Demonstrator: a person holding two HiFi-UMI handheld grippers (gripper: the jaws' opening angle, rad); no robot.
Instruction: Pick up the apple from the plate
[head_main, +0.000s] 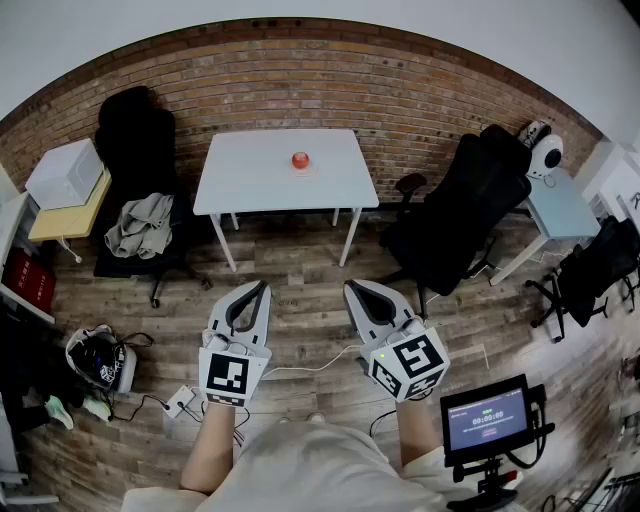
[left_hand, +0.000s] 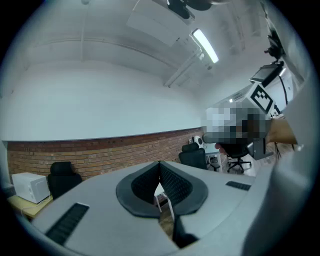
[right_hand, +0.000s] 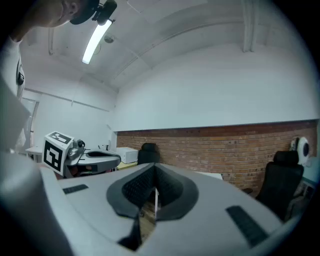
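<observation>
From the head view, the apple (head_main: 300, 160) sat on the table (head_main: 240, 180), well apart from my left claw (head_main: 258, 292) and right claw (head_main: 356, 292). In the left gripper view, the jaws were clenched on nothing. The right gripper view showed the same. I judged I should walk closer, then open one claw early.

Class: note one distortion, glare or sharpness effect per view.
Head view: fisheye bends the brick wall into an arc; the apple shows tiny. Left gripper view: the ceiling light glares white; corners fall dark. Right gripper view: a light strip glares; corners dark.
</observation>
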